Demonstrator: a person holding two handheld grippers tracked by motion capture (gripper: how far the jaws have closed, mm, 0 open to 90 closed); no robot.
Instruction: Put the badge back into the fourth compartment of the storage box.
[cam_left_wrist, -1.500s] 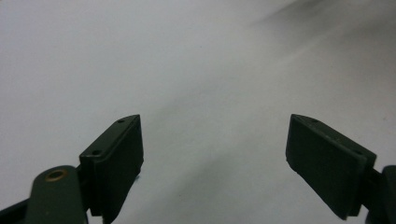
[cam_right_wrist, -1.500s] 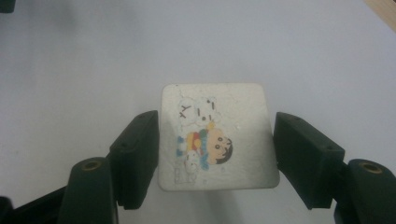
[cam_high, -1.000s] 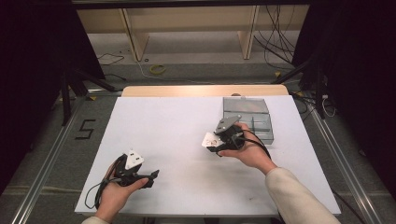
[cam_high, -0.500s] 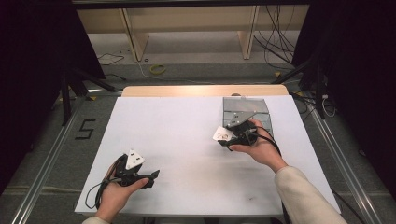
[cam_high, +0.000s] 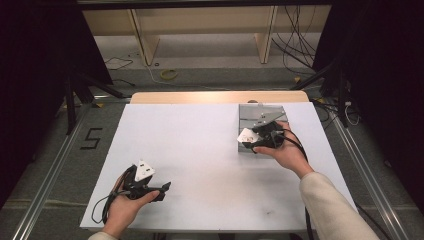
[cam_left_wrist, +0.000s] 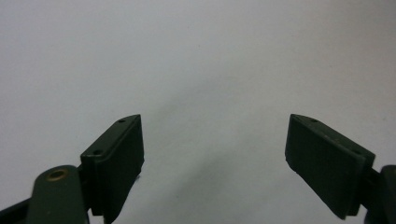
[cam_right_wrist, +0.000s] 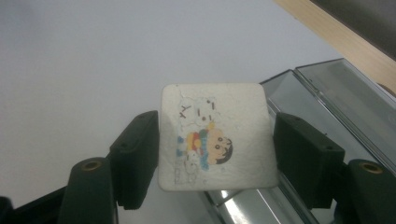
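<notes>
So my right gripper (cam_right_wrist: 212, 140) is pinching a square white tile (cam_right_wrist: 215, 137) with a cartoon kid on it, held over the left edge of the clear case (cam_high: 262, 114). Left gripper (cam_left_wrist: 212, 158) sits low at the white table's (cam_high: 200, 145) near-left, jaws spread wide.

The person's left hand (cam_high: 127, 202) rests low at the near left of the table, wrapped around the left gripper (cam_high: 162, 189), whose jaws point toward the right and stand wide apart with nothing between them. Its cable loops back beside the wrist. The right arm, in a light sleeve (cam_high: 332, 210), reaches forward and inward from the near right corner. The right hand (cam_high: 285, 150) holds the right gripper (cam_high: 246, 137) with its jaws aimed to the left, closed against both side edges of a small white cartoon-printed tile (cam_right_wrist: 215, 136).
</notes>
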